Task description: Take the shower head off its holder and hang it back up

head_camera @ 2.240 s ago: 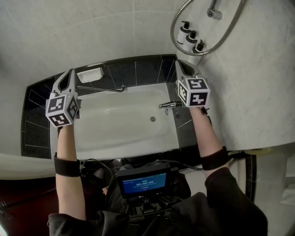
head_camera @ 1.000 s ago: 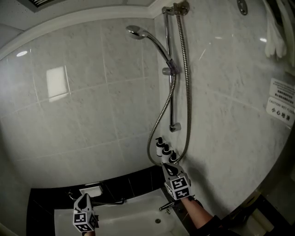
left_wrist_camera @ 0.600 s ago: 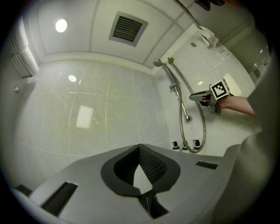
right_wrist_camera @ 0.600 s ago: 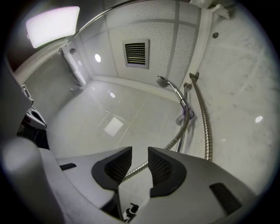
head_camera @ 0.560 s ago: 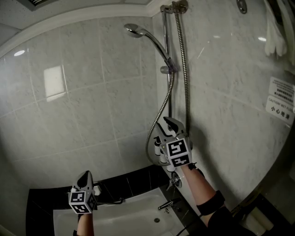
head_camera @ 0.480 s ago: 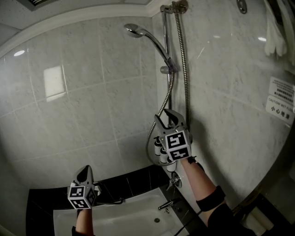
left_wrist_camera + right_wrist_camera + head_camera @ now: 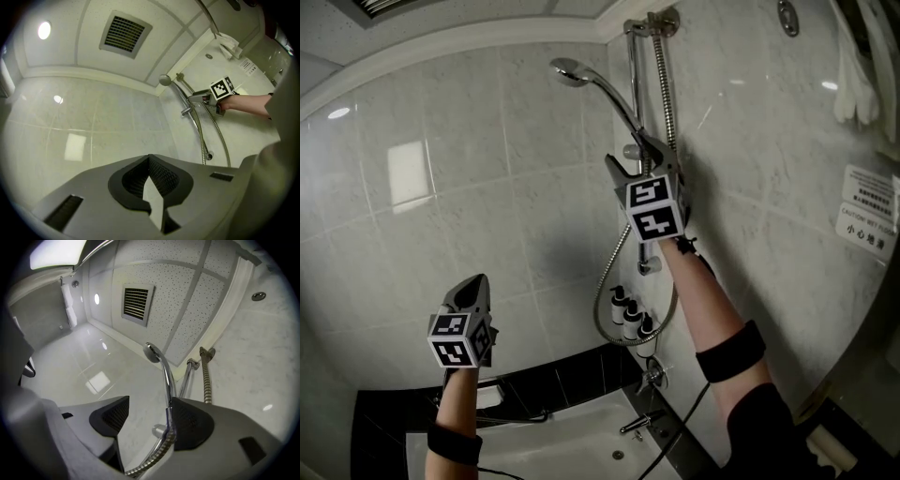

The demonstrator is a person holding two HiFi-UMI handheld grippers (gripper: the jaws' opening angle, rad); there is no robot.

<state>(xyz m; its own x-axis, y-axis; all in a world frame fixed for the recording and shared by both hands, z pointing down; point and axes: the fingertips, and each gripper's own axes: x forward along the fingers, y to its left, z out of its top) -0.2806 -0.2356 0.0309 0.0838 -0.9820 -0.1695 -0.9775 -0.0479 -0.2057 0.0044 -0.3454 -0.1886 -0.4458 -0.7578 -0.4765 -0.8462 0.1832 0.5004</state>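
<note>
The chrome shower head (image 7: pixel 572 71) sits in its holder (image 7: pixel 643 134) on the wall rail, its handle slanting down to the right. My right gripper (image 7: pixel 637 156) is raised to the holder; its jaws have just been opening and stand wide. In the right gripper view the handle (image 7: pixel 167 380) runs between the pads, close along the right pad (image 7: pixel 190 423), with the hose (image 7: pixel 154 459) curling below; the left pad does not touch it. My left gripper (image 7: pixel 472 289) is held up at the lower left, shut and empty, facing the tiled wall (image 7: pixel 93 131).
The metal hose (image 7: pixel 623 258) loops down past three dispenser bottles (image 7: pixel 628 317). The bathtub (image 7: pixel 572 445) and its tap (image 7: pixel 637 424) lie below. A notice (image 7: pixel 867 214) and a towel (image 7: pixel 853 89) are on the right wall. A ceiling vent (image 7: pixel 136 303) is overhead.
The view swung up from the tub to the wall. My right gripper climbed from the bottles to the holder and its jaws opened. My left gripper also rose, still shut.
</note>
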